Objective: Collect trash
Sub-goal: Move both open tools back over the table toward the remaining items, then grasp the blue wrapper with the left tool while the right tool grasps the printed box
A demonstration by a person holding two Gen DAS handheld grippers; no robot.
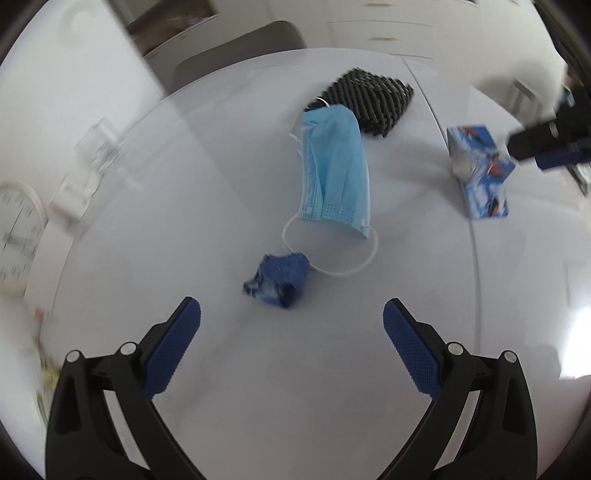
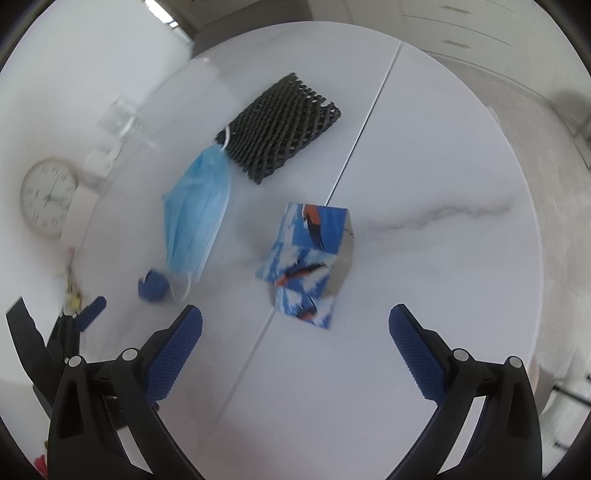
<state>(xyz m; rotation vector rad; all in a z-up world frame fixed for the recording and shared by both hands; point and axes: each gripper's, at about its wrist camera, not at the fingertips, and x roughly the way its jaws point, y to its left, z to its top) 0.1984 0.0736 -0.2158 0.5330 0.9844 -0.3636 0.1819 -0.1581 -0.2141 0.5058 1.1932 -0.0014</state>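
Note:
On the white marble table lie a crumpled dark blue wrapper (image 1: pixel 277 280) (image 2: pixel 152 285), a light blue face mask (image 1: pixel 335 170) (image 2: pixel 197 221), a black foam net sleeve (image 1: pixel 369 99) (image 2: pixel 282 127) and a crushed blue printed carton (image 1: pixel 482 170) (image 2: pixel 309 254). My left gripper (image 1: pixel 291 328) is open, just short of the dark blue wrapper, which sits slightly left of the gap between its fingers. Nothing is held by my right gripper (image 2: pixel 295 332), which is open a little short of the carton. The left gripper also shows at the left edge of the right wrist view.
A round wall clock (image 2: pixel 48 197) leans at the table's left, beside blurred clear and white items (image 1: pixel 88 166). A grey chair back (image 1: pixel 229 55) stands behind the table (image 2: pixel 424 258). A seam (image 2: pixel 354 155) splits the tabletop. White cabinets (image 1: pixel 388 29) lie beyond.

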